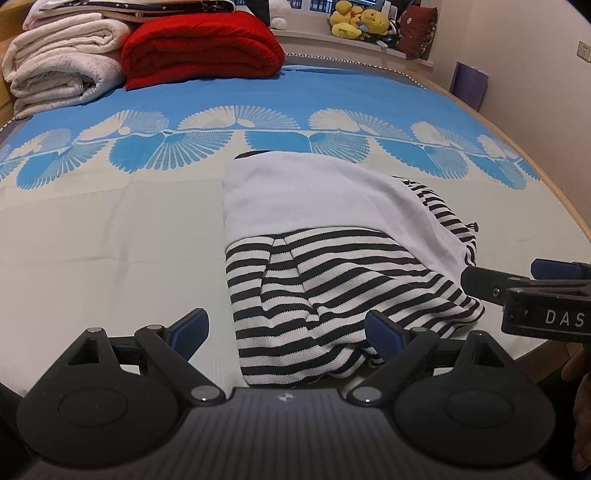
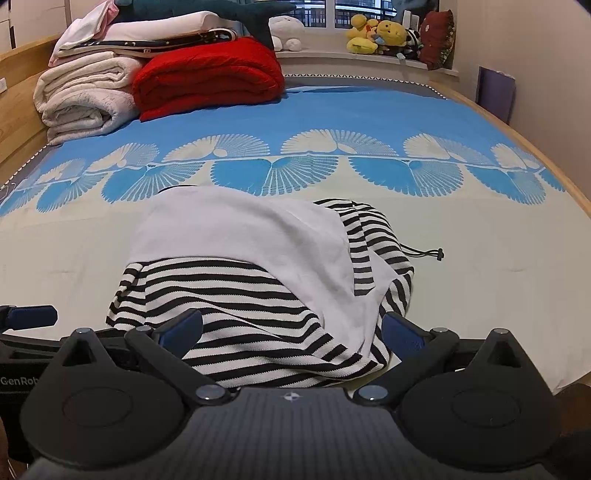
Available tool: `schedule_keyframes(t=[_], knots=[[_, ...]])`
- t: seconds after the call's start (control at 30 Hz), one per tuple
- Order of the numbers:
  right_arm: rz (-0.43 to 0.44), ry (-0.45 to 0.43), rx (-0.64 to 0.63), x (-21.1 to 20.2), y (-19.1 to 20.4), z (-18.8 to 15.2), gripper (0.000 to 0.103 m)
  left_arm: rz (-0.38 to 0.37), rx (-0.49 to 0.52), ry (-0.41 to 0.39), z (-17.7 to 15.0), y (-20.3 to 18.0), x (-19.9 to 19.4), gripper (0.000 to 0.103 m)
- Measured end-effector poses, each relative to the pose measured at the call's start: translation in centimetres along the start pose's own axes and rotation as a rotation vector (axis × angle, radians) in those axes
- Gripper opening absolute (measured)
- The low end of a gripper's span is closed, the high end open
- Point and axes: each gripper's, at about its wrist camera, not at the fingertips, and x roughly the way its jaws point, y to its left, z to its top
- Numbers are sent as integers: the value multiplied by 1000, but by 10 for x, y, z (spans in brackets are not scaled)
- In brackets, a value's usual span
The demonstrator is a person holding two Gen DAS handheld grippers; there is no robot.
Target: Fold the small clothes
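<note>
A black-and-white striped garment (image 2: 258, 306) with a white lining (image 2: 236, 229) turned over its far half is spread on the cream part of a bedspread (image 2: 498, 266). Its near edge is flanked by the two blue-padded fingers of the right gripper (image 2: 291, 332), which are held wide apart. A black drawstring (image 2: 424, 253) is seen trailing from the garment's right side. Part of the left gripper (image 2: 29, 317) is seen at the left edge. Folded white blankets (image 2: 81, 96), a red quilt (image 2: 207, 77) and yellow plush toys (image 2: 376, 35) are set far behind.
</note>
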Motion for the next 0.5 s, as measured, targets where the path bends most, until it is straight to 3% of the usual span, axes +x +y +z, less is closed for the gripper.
schedule_keyframes(t=[0.5], knots=[[0, 2, -5, 1, 0, -1, 102, -9, 8, -1, 0, -3, -1, 94]])
